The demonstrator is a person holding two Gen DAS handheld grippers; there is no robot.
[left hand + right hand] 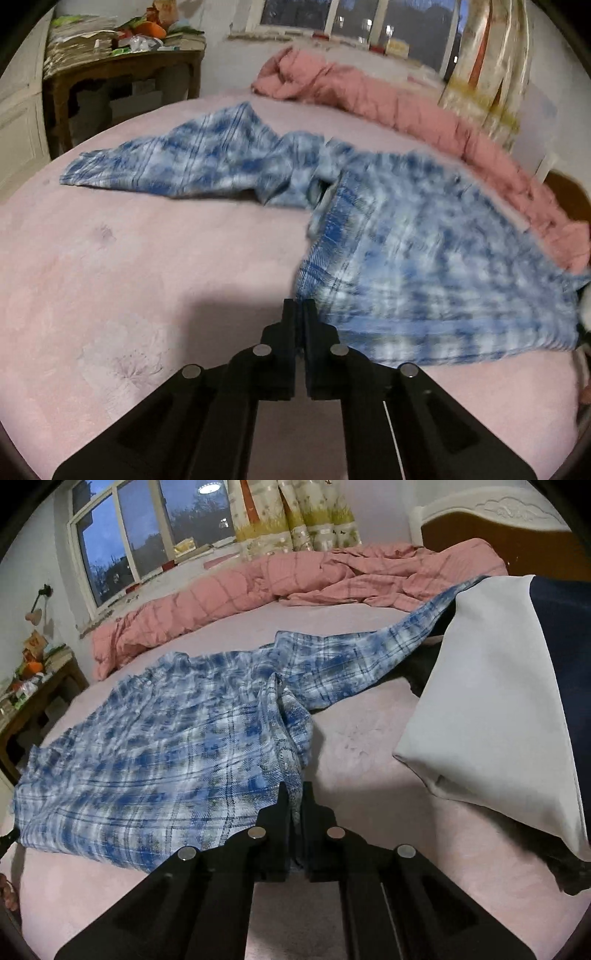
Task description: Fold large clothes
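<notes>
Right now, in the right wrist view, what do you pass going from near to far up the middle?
Right gripper, its fingers shut on the shirt's edge → blue plaid shirt → bare pink sheet → bunched pink quilt → floral curtain.

Indoor ceiling light reflected in the dusk-blue window (147, 535) illuminates both fisheye views moderately, with dark vignetted corners, curved edges, motion blur on the plaid shirt (424, 258), and soft shadows at lower centre.
</notes>
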